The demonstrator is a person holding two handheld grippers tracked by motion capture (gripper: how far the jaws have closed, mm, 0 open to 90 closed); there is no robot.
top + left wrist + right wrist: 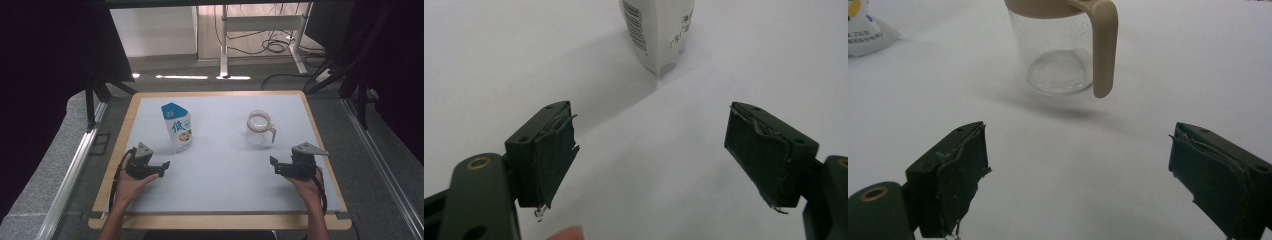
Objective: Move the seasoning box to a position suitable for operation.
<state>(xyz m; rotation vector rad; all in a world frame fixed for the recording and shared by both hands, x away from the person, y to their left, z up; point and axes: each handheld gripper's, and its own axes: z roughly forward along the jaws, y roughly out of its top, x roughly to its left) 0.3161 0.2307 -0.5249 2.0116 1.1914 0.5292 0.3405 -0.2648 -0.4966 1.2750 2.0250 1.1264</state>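
Observation:
A white stand-up pouch (177,126) with a blue top and green print stands upright on the left half of the table. Its lower back, with a barcode (658,34), rises just beyond my left gripper (651,150). That left gripper (163,169) rests low on the table in front of the pouch, open and empty. A clear glass jug (259,128) with a beige rim and handle stands on the right half. My right gripper (274,165) sits in front of the jug (1064,47), open with nothing between its jaws (1078,175).
The white mat (220,190) lies on a wood-edged table (220,221). Dark curtains and metal rails flank both sides. Desk legs and cables stand on the floor beyond the far edge.

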